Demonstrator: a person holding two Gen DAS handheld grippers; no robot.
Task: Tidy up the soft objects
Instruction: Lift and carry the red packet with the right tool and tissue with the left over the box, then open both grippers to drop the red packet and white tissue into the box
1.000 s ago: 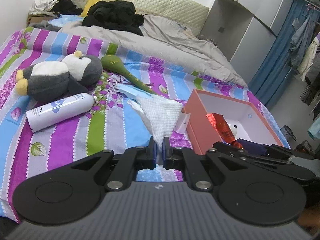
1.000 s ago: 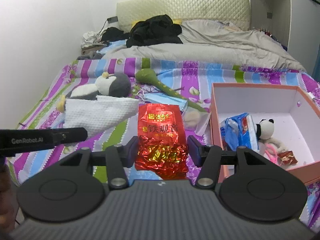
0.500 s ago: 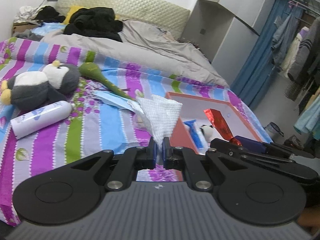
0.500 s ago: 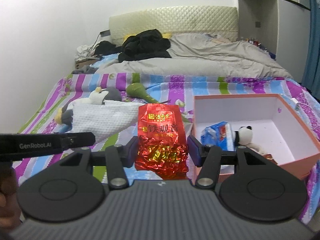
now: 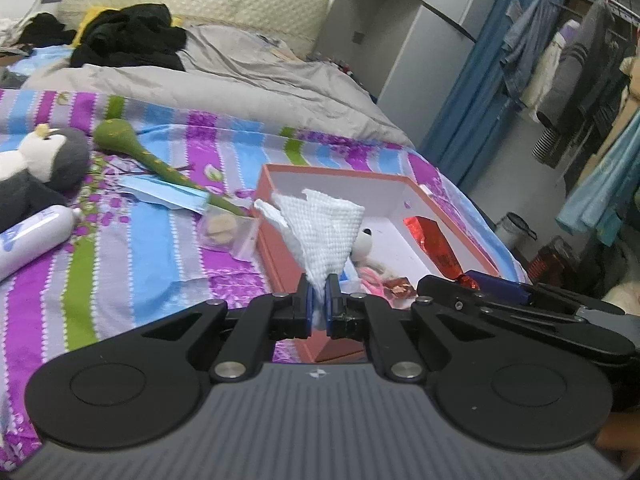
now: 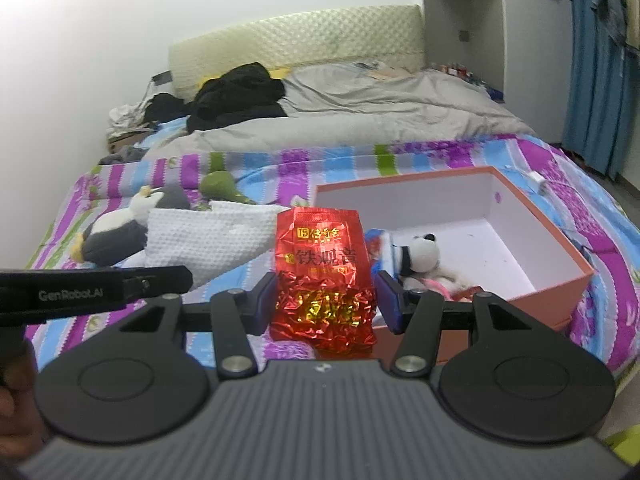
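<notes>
My left gripper is shut on a white waffle-weave cloth that stands up over the near corner of the open orange box. My right gripper is shut on a crinkled red foil tea packet, held upright just in front of the orange box. Inside the box lie a small panda plush, a blue packet and a pink item. In the left wrist view, the red packet and the right gripper's side show at the right.
On the striped bedspread lie a penguin plush, a white bottle, a green plush stick, a blue mask and a small clear bag. Grey duvet and black clothes behind. Wardrobe and hanging clothes at right.
Both grippers have swung to the right across the bed, carrying the cloth and the red packet; the orange box now sits right ahead of them. Neither grip has changed.
</notes>
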